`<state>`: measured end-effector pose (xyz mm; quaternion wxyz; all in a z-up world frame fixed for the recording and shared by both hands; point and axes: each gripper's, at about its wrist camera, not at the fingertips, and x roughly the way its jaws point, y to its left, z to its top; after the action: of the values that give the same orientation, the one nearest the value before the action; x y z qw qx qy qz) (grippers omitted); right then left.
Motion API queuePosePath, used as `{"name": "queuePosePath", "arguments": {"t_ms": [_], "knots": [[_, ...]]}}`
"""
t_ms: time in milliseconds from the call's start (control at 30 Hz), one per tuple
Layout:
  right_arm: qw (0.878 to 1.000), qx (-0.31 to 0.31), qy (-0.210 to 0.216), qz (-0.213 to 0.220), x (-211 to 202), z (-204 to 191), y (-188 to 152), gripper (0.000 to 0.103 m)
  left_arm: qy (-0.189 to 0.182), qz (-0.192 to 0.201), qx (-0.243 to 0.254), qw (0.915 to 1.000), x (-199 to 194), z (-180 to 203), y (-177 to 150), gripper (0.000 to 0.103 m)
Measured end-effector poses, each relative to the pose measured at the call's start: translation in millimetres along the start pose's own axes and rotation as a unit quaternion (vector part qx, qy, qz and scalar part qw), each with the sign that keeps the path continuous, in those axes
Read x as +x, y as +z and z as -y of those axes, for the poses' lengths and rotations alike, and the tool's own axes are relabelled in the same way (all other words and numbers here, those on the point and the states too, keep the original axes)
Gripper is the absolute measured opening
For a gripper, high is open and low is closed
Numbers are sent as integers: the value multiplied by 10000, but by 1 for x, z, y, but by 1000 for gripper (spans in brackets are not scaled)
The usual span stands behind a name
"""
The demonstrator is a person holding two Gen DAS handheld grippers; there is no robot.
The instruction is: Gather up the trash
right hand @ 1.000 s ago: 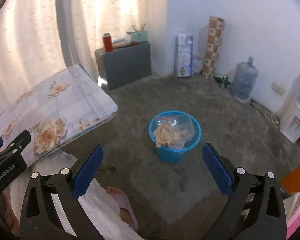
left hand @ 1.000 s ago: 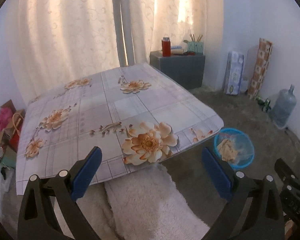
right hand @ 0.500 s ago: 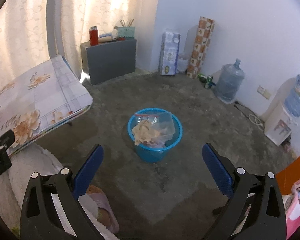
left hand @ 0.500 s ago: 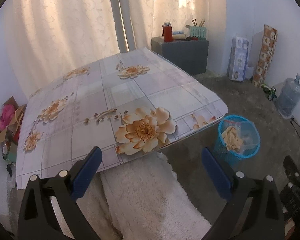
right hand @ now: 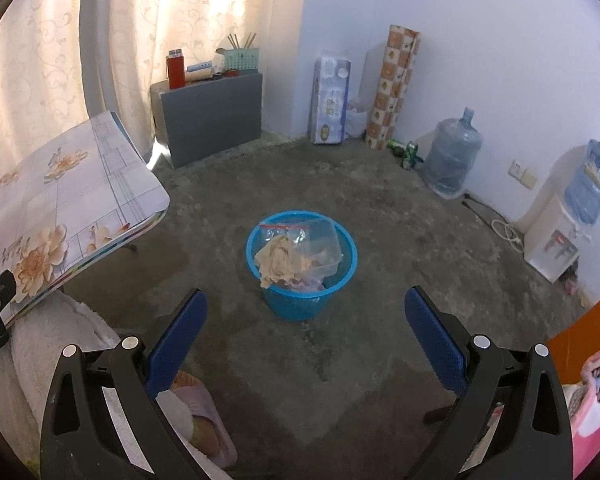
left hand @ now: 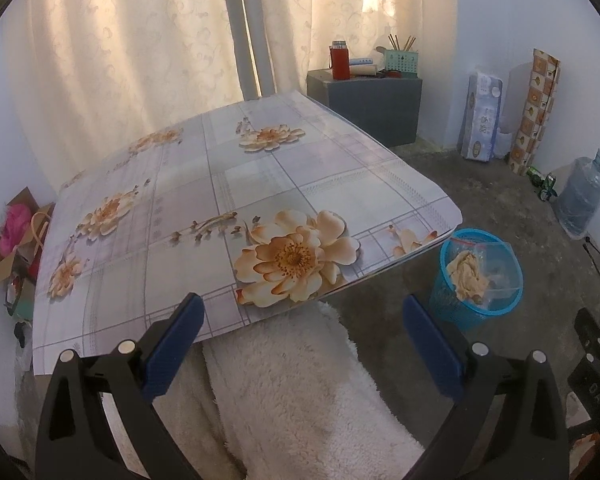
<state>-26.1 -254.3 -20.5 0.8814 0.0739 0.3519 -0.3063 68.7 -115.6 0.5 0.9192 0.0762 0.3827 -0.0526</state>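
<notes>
A blue mesh waste basket (right hand: 300, 304) stands on the concrete floor and holds crumpled brown paper (right hand: 278, 260) and a clear zip bag (right hand: 320, 240). It also shows in the left wrist view (left hand: 456, 312), right of the table corner. My right gripper (right hand: 304, 332) is open and empty, held above the floor just short of the basket. My left gripper (left hand: 300, 336) is open and empty, held over the near edge of a low table with a flowered cloth (left hand: 220, 184). No loose trash shows on the cloth.
A white fleece-covered lap (left hand: 300, 400) and a slippered foot (right hand: 208, 420) are below the grippers. A grey cabinet (right hand: 212, 116), tissue pack (right hand: 330, 96), wallpaper roll (right hand: 394, 88), water jug (right hand: 452, 160) and dispenser (right hand: 560, 232) line the walls. A box of clutter (left hand: 12, 240) sits left.
Both grippers have drawn back and risen a little, so table and basket look farther off. The right view has swung right, centring the basket. Both stay open and empty.
</notes>
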Motion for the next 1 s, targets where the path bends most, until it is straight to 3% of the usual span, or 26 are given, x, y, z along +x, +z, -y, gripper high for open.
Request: {"name": "queuePosePath", "arguments": {"t_ms": [1000], "knots": [[10000, -33, -10, 10, -2, -1, 2, 95, -115, -67, -71, 9999, -2, 1, -2, 97]]}}
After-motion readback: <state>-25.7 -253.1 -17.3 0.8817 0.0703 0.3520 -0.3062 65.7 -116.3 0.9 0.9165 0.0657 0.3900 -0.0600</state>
